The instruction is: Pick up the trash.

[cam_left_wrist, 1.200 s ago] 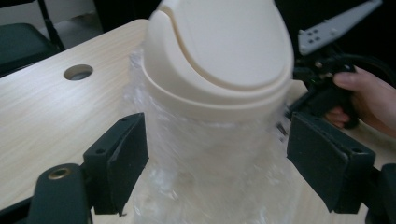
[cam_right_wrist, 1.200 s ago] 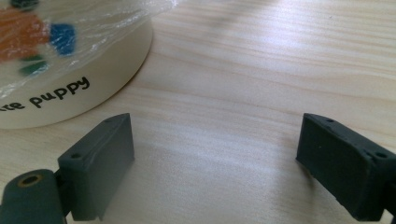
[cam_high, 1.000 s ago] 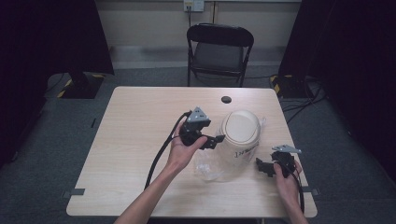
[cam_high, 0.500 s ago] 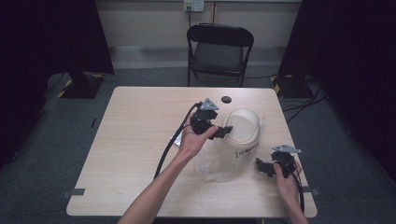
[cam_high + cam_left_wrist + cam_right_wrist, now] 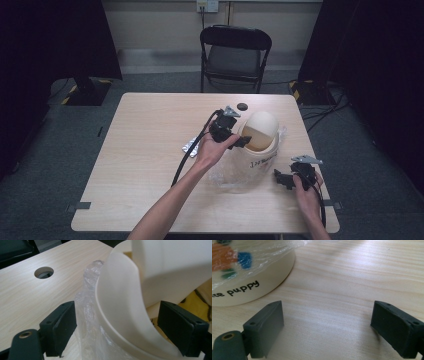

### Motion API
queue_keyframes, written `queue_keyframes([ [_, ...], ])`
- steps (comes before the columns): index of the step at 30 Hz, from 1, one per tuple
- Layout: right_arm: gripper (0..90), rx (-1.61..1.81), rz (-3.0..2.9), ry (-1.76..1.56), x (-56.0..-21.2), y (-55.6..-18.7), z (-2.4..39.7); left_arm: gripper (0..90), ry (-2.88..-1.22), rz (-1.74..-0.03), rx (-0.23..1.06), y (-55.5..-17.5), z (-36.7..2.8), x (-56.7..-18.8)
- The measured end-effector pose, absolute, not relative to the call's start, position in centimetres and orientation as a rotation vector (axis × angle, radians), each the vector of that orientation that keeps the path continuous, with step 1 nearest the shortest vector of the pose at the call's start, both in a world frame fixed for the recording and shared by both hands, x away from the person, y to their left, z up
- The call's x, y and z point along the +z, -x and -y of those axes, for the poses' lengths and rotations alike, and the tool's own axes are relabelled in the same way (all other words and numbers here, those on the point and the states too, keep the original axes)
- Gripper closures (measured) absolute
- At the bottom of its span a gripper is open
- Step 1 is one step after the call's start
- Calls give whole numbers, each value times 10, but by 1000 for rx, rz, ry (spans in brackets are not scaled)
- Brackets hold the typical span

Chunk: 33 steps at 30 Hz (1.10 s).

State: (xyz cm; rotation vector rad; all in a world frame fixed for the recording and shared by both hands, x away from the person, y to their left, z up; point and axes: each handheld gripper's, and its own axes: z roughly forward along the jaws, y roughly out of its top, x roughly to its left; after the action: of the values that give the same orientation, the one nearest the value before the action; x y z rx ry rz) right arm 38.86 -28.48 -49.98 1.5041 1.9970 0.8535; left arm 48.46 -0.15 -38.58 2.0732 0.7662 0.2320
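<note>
two hand-held grippers work at one pale wooden surface (image 5: 150,150). one cream swing-lid bin (image 5: 257,150), lined with one clear plastic bag (image 5: 225,175), stands right of centre. the left hand-held gripper (image 5: 246,142) straddles the bin's rim (image 5: 120,322), bag film beside one pad; its jaws have just been opening and press on nothing. the step looks like fitting the bag; next likely calls for clamping film against the rim. the right hand-held gripper (image 5: 280,178) rests released nearby. one foil packet (image 5: 191,146) lies behind the left hand.

High view looks down over the desk (image 5: 150,150); both gripper views sit close at the bin (image 5: 257,145), which all three share.
</note>
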Motion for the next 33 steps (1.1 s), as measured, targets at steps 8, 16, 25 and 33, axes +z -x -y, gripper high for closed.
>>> queue_keyframes([
  [8, 102, 852, -1997, -1505, -500, -389, 285, 162, -2114, -788, 260, -493, 9, -388],
  [16, 102, 852, -1997, -1504, -500, -389, 285, 197, -2100, -776, 250, -493, 4, -387],
  [25, 102, 855, -2002, -1500, -500, -389, 285, 173, -2030, -726, 213, -483, -12, -372],
  [33, 102, 855, -2001, -1500, -500, -389, 285, 171, -1976, -735, 263, -475, -54, -367],
])
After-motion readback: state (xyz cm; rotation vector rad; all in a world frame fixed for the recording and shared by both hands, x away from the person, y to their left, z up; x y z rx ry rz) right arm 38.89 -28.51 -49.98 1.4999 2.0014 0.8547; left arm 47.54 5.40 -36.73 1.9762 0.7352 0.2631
